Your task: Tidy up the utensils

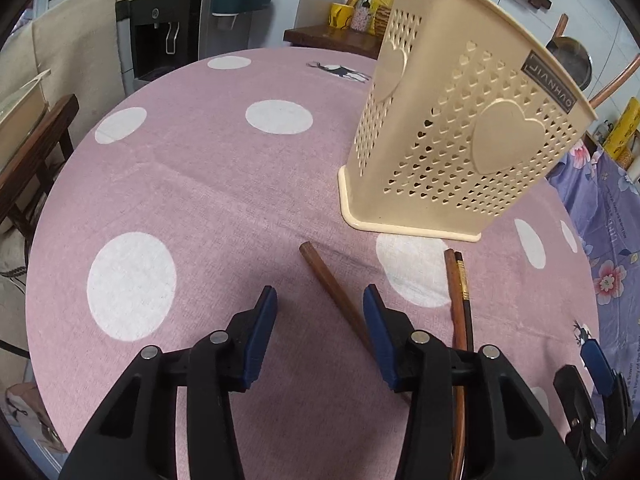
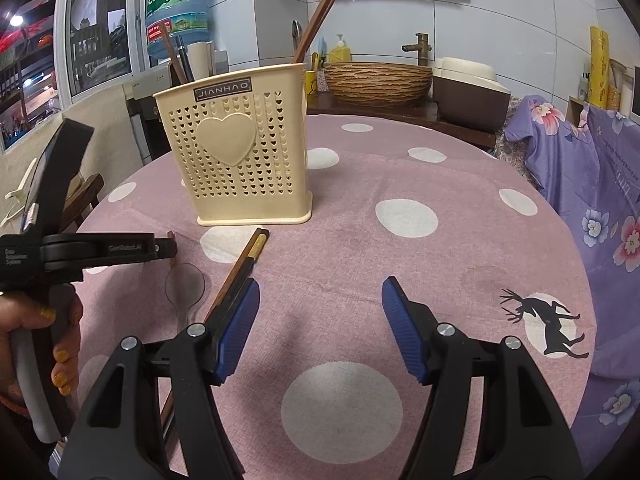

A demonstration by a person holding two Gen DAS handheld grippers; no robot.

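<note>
A cream perforated utensil holder (image 1: 460, 140) (image 2: 240, 152) stands on the pink dotted tablecloth, with several chopsticks (image 2: 318, 16) upright in it. A loose brown chopstick (image 1: 328, 284) lies on the cloth between the jaws of my left gripper (image 1: 320, 308), close to the right pad and not pressed. A brown and a black chopstick (image 1: 458, 300) (image 2: 248, 260) lie side by side right of it, running under the left finger of my right gripper (image 2: 320, 312). That gripper hovers open over bare cloth. A clear spoon (image 2: 186, 284) lies near the left gripper (image 2: 170, 248).
A hand (image 2: 44, 320) holds the left gripper's handle at the left. A purple flowered cloth (image 2: 592, 184) drapes a chair at the table's right edge. Behind the round table stand a woven basin (image 2: 378, 80), a water dispenser (image 1: 160, 28) and a wooden chair (image 1: 36, 152).
</note>
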